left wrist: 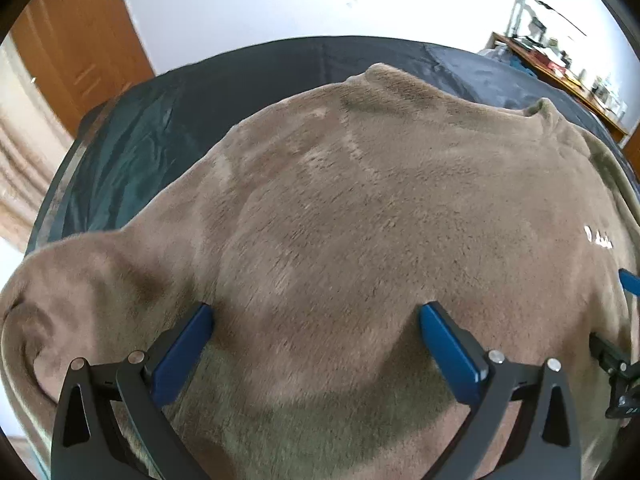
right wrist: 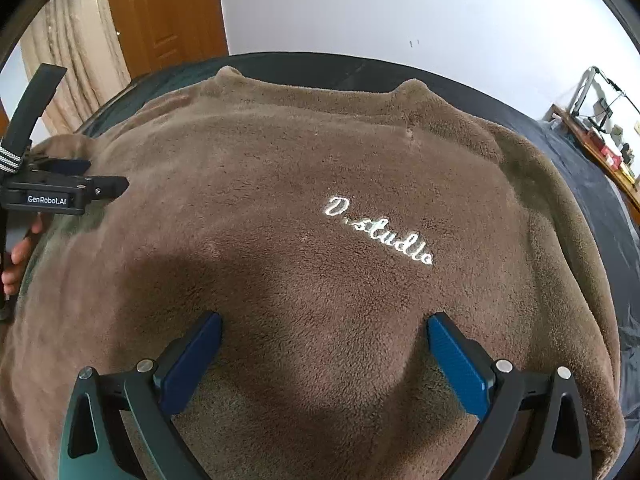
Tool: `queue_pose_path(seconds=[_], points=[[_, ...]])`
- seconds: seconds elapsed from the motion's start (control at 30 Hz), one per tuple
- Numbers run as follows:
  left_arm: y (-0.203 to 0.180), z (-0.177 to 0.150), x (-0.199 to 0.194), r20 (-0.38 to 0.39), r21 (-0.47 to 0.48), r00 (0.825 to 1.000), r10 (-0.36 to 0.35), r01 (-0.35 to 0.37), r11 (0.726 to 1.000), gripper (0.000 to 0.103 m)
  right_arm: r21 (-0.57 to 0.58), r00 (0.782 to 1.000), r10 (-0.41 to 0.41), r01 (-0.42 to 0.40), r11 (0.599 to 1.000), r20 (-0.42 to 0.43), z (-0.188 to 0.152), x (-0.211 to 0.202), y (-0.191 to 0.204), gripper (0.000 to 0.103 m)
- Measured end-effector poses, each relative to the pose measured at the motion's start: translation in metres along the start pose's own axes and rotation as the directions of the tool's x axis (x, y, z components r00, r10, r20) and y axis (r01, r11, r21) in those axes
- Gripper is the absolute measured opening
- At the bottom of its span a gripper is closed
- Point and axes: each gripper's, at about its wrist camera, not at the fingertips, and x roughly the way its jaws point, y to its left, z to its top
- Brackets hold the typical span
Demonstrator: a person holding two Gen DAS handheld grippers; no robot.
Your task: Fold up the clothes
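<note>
A brown fleece sweater (left wrist: 360,200) lies spread flat on a dark bed, collar at the far side. It fills the right wrist view (right wrist: 280,160), where white script lettering (right wrist: 378,230) reads "D.studio". My left gripper (left wrist: 316,312) is open, its blue fingers resting on the sweater near the left sleeve (left wrist: 80,272). My right gripper (right wrist: 324,320) is open, its fingers on the fleece below the lettering. The left gripper's body also shows at the left edge of the right wrist view (right wrist: 60,192), and the right gripper's edge shows at the right of the left wrist view (left wrist: 616,364).
The dark bedsheet (left wrist: 168,120) shows around the sweater and runs to the far edge at a white wall. A wooden door (right wrist: 168,12) and a beige curtain (right wrist: 68,48) stand at the far left. A cluttered wooden desk (left wrist: 560,64) stands at the far right.
</note>
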Motion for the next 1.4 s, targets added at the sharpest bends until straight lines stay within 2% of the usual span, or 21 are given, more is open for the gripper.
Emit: queue_pose_path(seconds=[0.2,0.43,0.53,0.6,0.67,0.73,0.87,0.97,1.03,1.13,1.2,1.27,1.37,1.4], points=[[-0.009,-0.03,-0.036,0.013,0.009,1.0,-0.011,0.011,1.0,0.103,-0.002,0.999,0.001,-0.001,1.0,0.051,-0.004,0.0,-0.006,0.103],[-0.023,-0.076,-0.083,0.084,0.037,0.989,-0.121,0.119,0.992,0.103,0.013,0.998,-0.022,0.021,1.0,0.058,-0.002,0.0,-0.002,0.103],[-0.022,-0.098,-0.102,0.123,0.069,0.982,-0.144,0.136,0.988,0.103,0.028,0.995,-0.059,0.056,0.998,0.078,-0.012,-0.013,0.001,0.103],[-0.019,-0.113,-0.112,0.145,0.085,0.978,-0.15,0.138,0.987,0.103,-0.002,0.989,-0.02,0.021,1.0,0.146,-0.025,-0.037,0.009,0.103],[-0.021,-0.128,-0.126,0.158,0.089,0.975,-0.154,0.142,0.986,0.103,-0.022,0.974,0.034,-0.03,0.999,0.224,-0.042,-0.069,0.012,0.103],[-0.019,-0.138,-0.134,0.174,0.09,0.971,-0.162,0.148,0.985,0.103,-0.033,0.95,0.082,-0.076,0.997,0.302,-0.061,-0.101,0.013,0.103],[-0.014,-0.155,-0.145,0.209,0.085,0.961,-0.181,0.167,0.982,0.103,-0.027,0.881,0.123,-0.124,0.992,0.457,-0.113,-0.17,0.007,0.103],[-0.008,-0.17,-0.152,0.254,0.067,0.947,-0.198,0.187,0.98,0.103,-0.019,0.845,0.082,-0.085,0.996,0.529,-0.161,-0.205,0.004,0.103],[-0.002,-0.185,-0.158,0.308,0.051,0.93,-0.2,0.194,0.98,0.103,-0.03,0.838,0.031,-0.017,0.999,0.544,-0.192,-0.217,0.009,0.103],[0.005,-0.204,-0.164,0.353,0.02,0.913,-0.203,0.209,0.978,0.103,-0.072,0.849,-0.041,0.092,0.993,0.526,-0.234,-0.221,0.019,0.103],[0.009,-0.213,-0.164,0.361,0.0,0.907,-0.215,0.231,0.973,0.103,-0.1,0.852,-0.09,0.164,0.981,0.516,-0.261,-0.224,0.025,0.103],[0.01,-0.222,-0.164,0.36,-0.012,0.906,-0.224,0.245,0.97,0.103,-0.149,0.864,-0.108,0.206,0.967,0.491,-0.283,-0.221,0.036,0.102],[0.008,-0.236,-0.167,0.367,-0.008,0.907,-0.204,0.223,0.975,0.103,-0.233,0.873,-0.13,0.265,0.936,0.471,-0.298,-0.218,0.055,0.094],[0.007,-0.24,-0.169,0.371,-0.004,0.908,-0.195,0.212,0.977,0.103,-0.26,0.877,-0.136,0.28,0.924,0.461,-0.302,-0.217,0.06,0.084]])
